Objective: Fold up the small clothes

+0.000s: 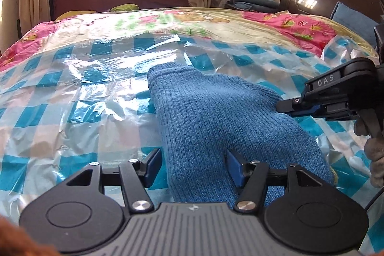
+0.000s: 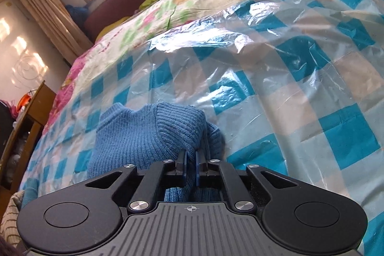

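Left wrist view: the blue knit garment [image 1: 216, 116] lies on the checked plastic sheet [image 1: 72, 92] covering the bed [image 1: 288, 23]. The left gripper [image 1: 194, 166] stands about half open, its fingers [image 1: 153, 163] straddling the near edge of the knit without pinching it. The right gripper [image 1: 285, 109] comes in from the right at the garment's side edge.

Right wrist view: the right gripper [image 2: 190, 166] is nearly closed, clamping a bunched fold of the garment [image 2: 148, 133]. The fold seems under way; next, the pinched edge likely needs carrying across while the left steadies the cloth.
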